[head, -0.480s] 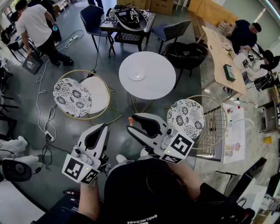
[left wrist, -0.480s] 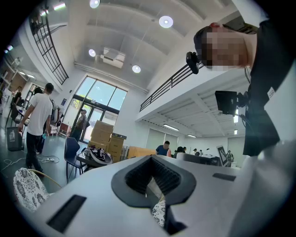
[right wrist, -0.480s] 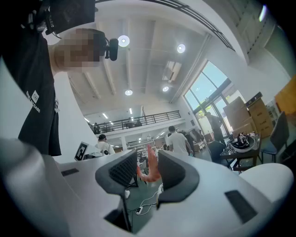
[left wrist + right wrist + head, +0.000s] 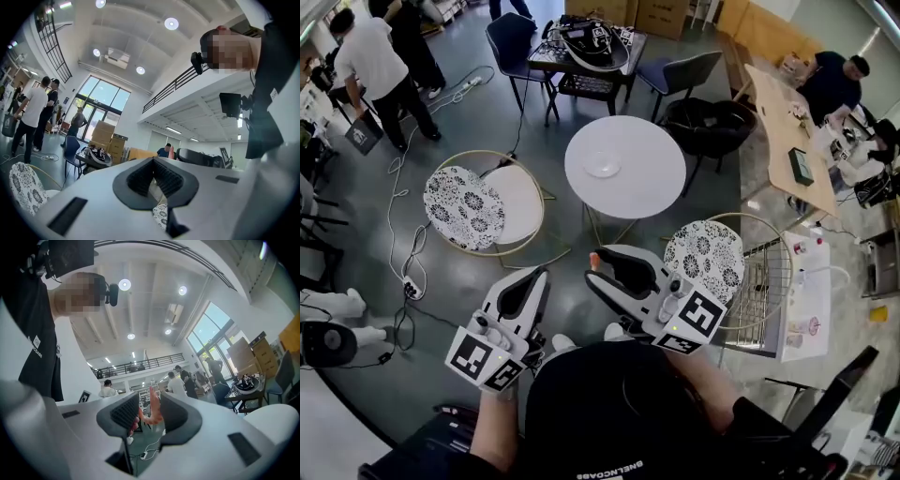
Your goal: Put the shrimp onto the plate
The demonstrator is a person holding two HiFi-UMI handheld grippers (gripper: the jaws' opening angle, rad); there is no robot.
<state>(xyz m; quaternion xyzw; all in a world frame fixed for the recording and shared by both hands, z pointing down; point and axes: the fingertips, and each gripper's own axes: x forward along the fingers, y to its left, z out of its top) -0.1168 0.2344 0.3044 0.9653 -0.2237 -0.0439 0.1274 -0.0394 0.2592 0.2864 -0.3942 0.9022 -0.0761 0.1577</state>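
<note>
Right gripper (image 4: 598, 267) clamps pink shrimp (image 4: 593, 260) between pads, tip poking past jaws, held over floor on near side of round white table (image 4: 652, 183). Left gripper (image 4: 538, 276) alongside at left, jaws together, nothing between them. Clear plate (image 4: 603, 165) sits on table, farther off, well apart from shrimp. Patterned chair (image 4: 464, 206) left of table.

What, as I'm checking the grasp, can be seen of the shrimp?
The shrimp is small, orange-pink and plastic-looking, with a curved body. It stands roughly upright, clamped between the ribbed dark pads of the right gripper, its tip poking above them. It hangs over the floor, short of the plate.
</note>
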